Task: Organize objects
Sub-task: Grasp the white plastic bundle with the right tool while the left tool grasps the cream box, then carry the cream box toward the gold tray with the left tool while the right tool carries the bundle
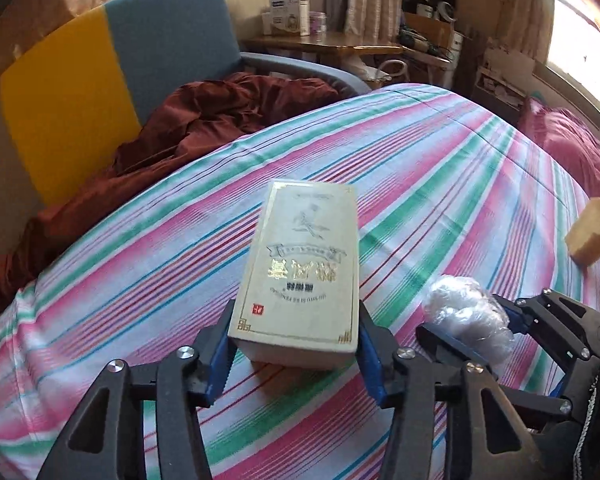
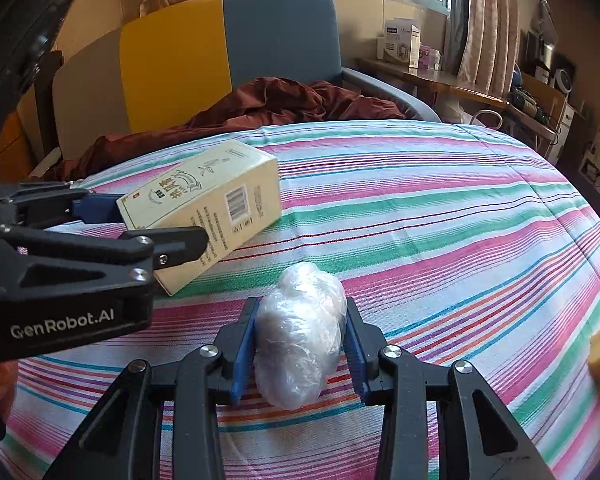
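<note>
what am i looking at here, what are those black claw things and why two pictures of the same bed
Those are two hand-held grippers; a person carries one in each hand. Each has a camera looking forward along its fingers, so you get two views of one moment.

The left gripper is clamped on a cream box with gold print. The right gripper grips a clear plastic-wrapped bundle. Both are over a striped bedsheet. A yellow block lies further right, and a dark red blanket is heaped by the chair.

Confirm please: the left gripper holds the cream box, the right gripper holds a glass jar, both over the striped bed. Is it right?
Not quite. The right gripper holds a bundle of clear plastic wrap, not a glass jar; the right wrist view shows it. The left gripper does hold the cream box, both over the striped bed.
</note>
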Tool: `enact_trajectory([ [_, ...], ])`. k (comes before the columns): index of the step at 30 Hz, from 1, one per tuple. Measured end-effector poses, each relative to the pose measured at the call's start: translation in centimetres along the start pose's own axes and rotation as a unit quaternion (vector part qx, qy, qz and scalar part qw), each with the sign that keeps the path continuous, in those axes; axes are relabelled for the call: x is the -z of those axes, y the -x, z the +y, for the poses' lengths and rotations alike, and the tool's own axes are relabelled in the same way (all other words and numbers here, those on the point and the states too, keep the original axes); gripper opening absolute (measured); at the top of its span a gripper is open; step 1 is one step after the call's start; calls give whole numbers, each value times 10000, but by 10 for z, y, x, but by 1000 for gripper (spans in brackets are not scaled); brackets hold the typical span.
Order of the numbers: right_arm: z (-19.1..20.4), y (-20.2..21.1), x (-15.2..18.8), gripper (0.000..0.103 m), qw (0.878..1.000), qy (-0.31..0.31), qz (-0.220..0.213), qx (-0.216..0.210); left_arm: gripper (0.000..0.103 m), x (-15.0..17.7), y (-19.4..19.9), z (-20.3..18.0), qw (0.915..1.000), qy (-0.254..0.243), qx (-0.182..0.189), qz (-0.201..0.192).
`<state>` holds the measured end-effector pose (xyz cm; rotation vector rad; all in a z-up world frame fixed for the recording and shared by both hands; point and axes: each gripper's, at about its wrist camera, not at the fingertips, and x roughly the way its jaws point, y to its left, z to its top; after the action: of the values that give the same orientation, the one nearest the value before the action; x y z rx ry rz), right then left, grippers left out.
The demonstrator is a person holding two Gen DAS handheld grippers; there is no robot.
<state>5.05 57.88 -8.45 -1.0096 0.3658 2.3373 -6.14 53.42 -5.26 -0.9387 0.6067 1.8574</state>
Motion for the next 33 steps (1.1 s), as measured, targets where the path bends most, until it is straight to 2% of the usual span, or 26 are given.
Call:
enact_trajectory([
  [7,1,0,0,40,10000,11,-9,47,51,31,15,4,9973,411,-466,-383],
  [16,0,3,1,39,9998,-39,-69,195,51,66,50,3,9921,671,-748,-753],
  [27,21,32,6,39,9966,358,-651,370,51,109,89,-9,9888,682,-873,-1005],
  [33,25,38,7,39,9951,441,-796,377,51,130,113,-14,9878,713,-864,-1079],
])
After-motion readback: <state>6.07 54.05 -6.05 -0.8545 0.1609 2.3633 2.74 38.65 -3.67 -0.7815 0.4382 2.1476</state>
